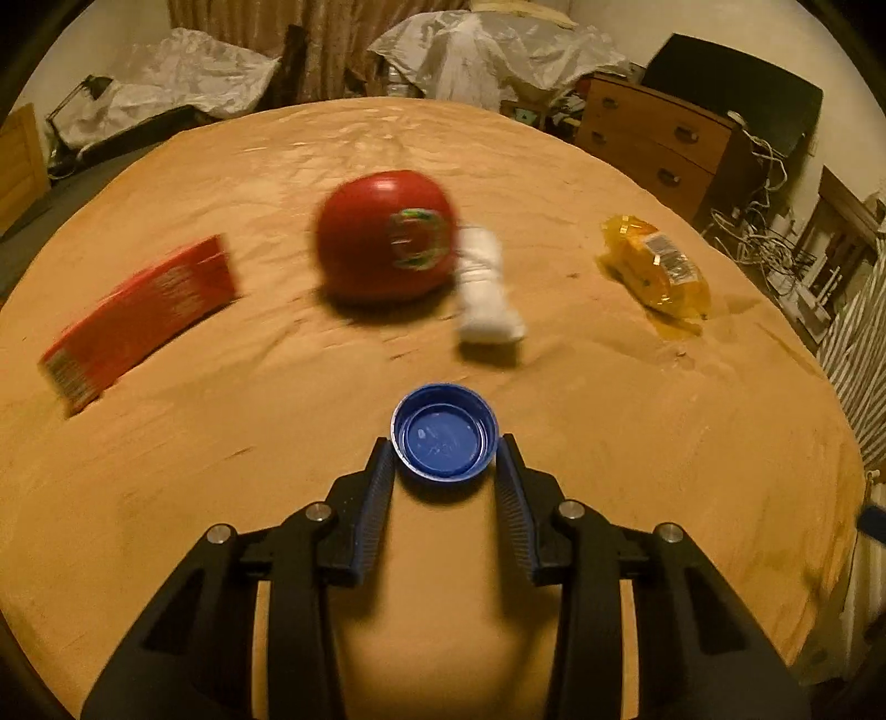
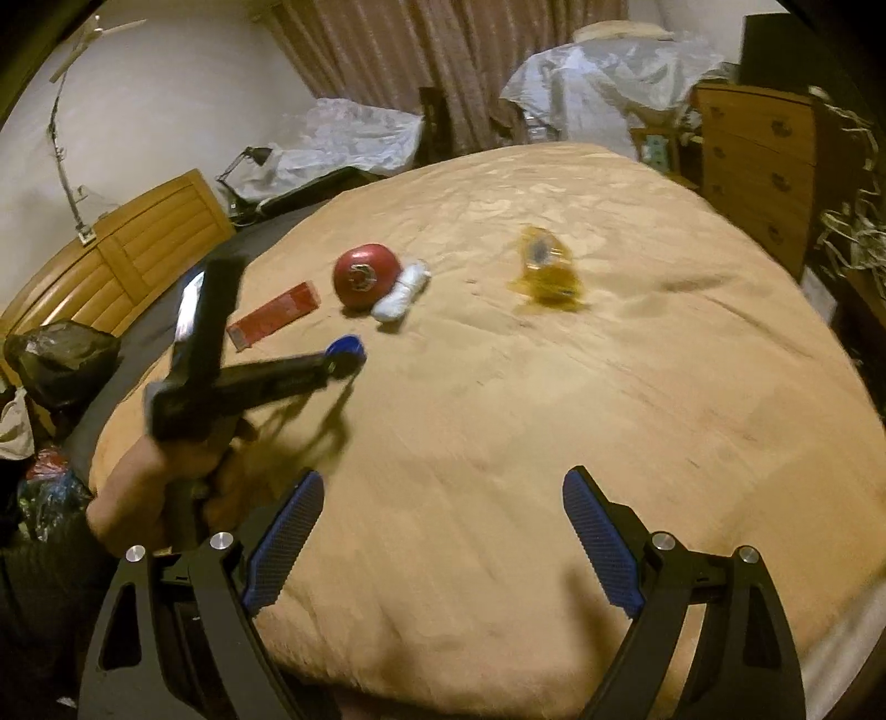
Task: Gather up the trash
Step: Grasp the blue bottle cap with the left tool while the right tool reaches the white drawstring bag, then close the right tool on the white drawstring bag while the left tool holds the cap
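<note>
Indoors, on a bed covered by a tan blanket (image 1: 554, 166), several pieces of trash lie scattered. Seen from the left wrist camera, the left gripper (image 1: 446, 451) has its two black jaws with blue ribbed pads drawn in narrowly on either side of a blue bottle cap (image 1: 444, 437), which faces open side up; the pads (image 1: 376, 498) sit against the cap's rim. From the right wrist camera, the same cap (image 2: 346, 349) shows at the tip of the left gripper (image 2: 343, 363), and a person's hand (image 2: 166, 482) holds that tool near the bed's left edge.

Beyond the cap lie a round red container (image 1: 387, 235) with a circular label, and a crumpled white tissue (image 1: 487, 285) touching its right side. A flat red box (image 1: 144, 315) lies well to the left. A yellow plastic wrapper (image 1: 656, 268) lies well to the right. All are somewhat blurred.

The right gripper (image 2: 443, 548) hangs over bare blanket near the front of the bed with its jaws spread wide and nothing between them.

Around the bed stand a wooden dresser (image 1: 659, 147), plastic-covered heaps (image 1: 487, 50), a curtain (image 2: 421, 50) and a dark trash bag (image 2: 61, 354) on the floor.
</note>
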`<state>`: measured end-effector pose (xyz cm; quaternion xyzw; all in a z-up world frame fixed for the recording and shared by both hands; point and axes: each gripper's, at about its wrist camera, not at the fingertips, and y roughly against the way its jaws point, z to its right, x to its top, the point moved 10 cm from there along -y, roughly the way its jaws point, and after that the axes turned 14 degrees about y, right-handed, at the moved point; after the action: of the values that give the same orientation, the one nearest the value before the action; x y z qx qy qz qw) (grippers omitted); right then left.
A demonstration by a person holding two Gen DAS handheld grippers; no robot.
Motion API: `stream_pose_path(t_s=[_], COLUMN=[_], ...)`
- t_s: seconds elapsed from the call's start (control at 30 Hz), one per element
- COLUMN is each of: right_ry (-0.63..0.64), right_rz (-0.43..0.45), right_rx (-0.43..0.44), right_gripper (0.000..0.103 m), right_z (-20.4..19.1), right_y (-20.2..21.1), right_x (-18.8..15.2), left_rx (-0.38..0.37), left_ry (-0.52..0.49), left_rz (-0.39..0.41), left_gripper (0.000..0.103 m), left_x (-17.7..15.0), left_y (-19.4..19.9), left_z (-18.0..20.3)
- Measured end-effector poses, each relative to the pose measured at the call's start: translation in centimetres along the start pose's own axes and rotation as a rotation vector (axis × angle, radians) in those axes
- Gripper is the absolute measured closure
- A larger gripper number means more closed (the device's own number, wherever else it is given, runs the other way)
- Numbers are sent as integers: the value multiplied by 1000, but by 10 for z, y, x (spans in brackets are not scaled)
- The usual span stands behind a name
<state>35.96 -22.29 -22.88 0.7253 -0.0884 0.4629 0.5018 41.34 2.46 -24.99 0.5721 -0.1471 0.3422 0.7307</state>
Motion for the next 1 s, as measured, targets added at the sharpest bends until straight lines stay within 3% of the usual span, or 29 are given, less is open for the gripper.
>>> stream_pose_path(t_s=[0.07, 0.2, 0.3, 0.47, 0.63, 0.77, 1.0], right_ry=[7, 20, 21, 58, 102, 135, 157], right_rz=[-5, -41, -54, -95, -177, -190, -232], right_rx=[31, 97, 121, 73, -3, -51, 3], right_gripper=[20, 44, 44, 44, 48, 68, 70], right_z=[-8, -28, -37, -43, -36, -29, -41], right_y=[-21, -79, -116, -180, -235, -244, -205], right_x=[14, 51, 80, 123, 135, 134, 99], left_rx=[22, 67, 73, 59, 77, 77, 73], left_ry=[20, 78, 104, 141, 126, 123, 126], left_rz=[10, 33, 29, 19, 27, 31, 33], left_gripper=[66, 66, 66, 66, 65, 65, 65], left_x=[0, 1, 1, 3, 3, 3, 3], left_y=[7, 22, 25, 25, 19, 19, 19], left_z=[-16, -57, -77, -92, -88, -89, -88])
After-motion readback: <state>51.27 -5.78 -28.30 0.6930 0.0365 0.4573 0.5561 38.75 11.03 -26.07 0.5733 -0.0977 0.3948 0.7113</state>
